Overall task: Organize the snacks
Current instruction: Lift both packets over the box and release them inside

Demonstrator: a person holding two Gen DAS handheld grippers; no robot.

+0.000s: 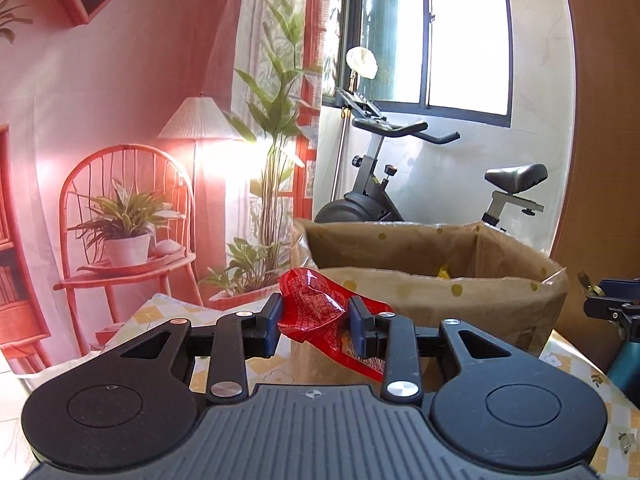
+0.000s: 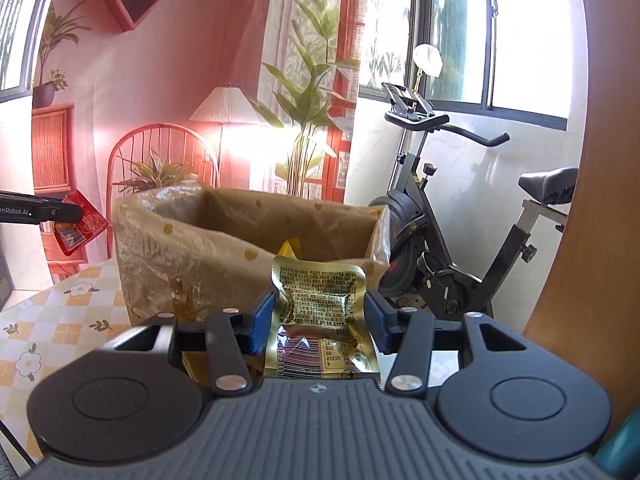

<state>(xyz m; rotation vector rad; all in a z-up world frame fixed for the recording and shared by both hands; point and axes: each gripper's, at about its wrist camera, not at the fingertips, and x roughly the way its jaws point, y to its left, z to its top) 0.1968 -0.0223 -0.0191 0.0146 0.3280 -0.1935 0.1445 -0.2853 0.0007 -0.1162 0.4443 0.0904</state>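
Legible text: "enRobot.AI" on the black arm of the L gripper point(image 2: 60, 216) at mid-left of the right wrist view; gold packet point(image 2: 320, 316) carries dense small print plus a barcode (too fine to read). L gripper point(image 1: 316, 316) jaws narrowly parted, pads pinching a crumpled red packet point(image 1: 320, 312), low centre of frame, in front of the brown dotted bag point(image 1: 432, 292) on the checked tablecloth point(image 1: 168, 312). R gripper point(image 2: 320, 316) partly closed, clamping the gold packet upright, low centre, before the bag point(image 2: 192, 252).
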